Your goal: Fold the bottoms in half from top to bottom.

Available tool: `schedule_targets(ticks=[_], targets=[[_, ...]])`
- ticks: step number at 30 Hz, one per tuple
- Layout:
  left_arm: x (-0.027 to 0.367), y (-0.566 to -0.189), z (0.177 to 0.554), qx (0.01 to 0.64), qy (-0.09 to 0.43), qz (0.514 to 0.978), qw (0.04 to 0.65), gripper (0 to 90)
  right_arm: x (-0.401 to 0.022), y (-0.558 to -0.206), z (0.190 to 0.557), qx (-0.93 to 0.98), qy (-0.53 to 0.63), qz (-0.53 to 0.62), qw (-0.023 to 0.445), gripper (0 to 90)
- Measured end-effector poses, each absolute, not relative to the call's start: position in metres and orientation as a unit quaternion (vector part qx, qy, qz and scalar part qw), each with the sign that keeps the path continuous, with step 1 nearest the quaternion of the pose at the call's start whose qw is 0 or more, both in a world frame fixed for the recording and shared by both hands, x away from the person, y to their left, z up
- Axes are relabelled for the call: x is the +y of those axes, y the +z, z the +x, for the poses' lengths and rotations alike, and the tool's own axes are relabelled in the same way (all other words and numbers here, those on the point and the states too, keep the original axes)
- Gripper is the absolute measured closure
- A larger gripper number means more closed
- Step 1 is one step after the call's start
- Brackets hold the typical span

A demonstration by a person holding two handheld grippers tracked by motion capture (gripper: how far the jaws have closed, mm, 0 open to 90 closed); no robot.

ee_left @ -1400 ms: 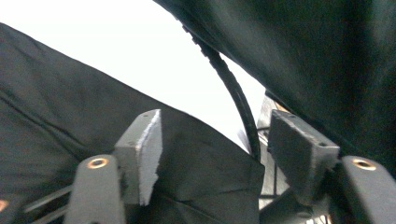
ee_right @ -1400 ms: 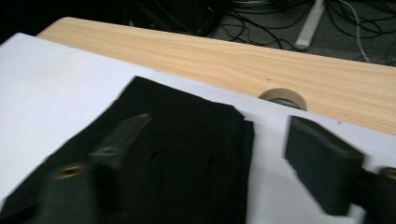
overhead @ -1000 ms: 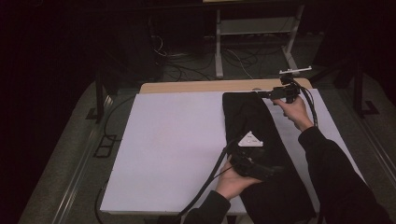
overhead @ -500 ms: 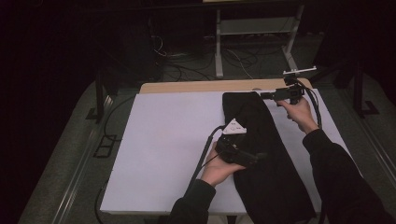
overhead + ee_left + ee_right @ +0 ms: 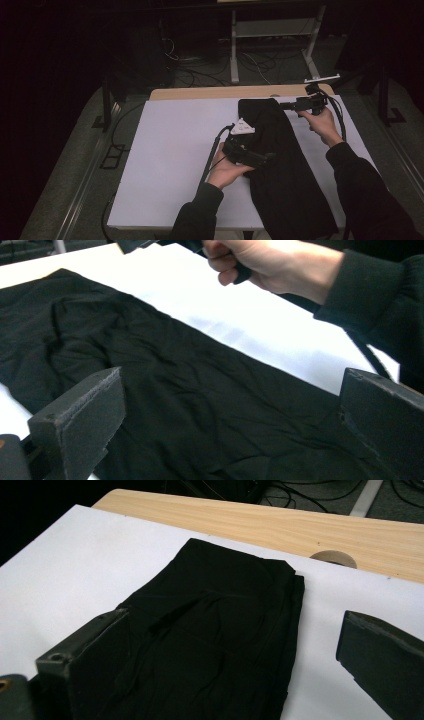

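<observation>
Left tongs [image 5: 267,159] have just been opening and now stand wide apart, nothing between them, moved up the black garment [image 5: 282,165] from its lower part since a second ago; likely a fresh grab comes next. Right tongs [image 5: 286,105] also apart, hovering by the far end. Garment lies long, creased, on the white worktop [image 5: 170,150], right of centre.

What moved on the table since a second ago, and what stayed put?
The left gripper slid up along the black cloth, away from the near edge of the table; its jaws have just been opening and now stand wide over the cloth, not pinching it. The right gripper stayed at the cloth's far end, jaws open. The cloth stayed stretched along the white sheet.
</observation>
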State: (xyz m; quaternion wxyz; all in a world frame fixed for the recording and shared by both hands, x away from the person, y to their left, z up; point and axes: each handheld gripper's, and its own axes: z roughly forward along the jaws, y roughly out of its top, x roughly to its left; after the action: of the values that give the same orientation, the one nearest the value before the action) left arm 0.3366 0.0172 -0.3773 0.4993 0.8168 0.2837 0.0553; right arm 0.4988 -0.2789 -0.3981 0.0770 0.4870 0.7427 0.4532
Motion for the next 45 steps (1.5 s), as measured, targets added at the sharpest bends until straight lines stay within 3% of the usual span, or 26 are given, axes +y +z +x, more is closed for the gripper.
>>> schedule_targets(ticks=[45], targets=[[0.048, -0.357, 0.419, 0.329, 0.073, 0.823, 0.456, 0.0, -0.284, -0.387, 0.491, 0.76, 0.442, 0.47, 0.082, 1.0]])
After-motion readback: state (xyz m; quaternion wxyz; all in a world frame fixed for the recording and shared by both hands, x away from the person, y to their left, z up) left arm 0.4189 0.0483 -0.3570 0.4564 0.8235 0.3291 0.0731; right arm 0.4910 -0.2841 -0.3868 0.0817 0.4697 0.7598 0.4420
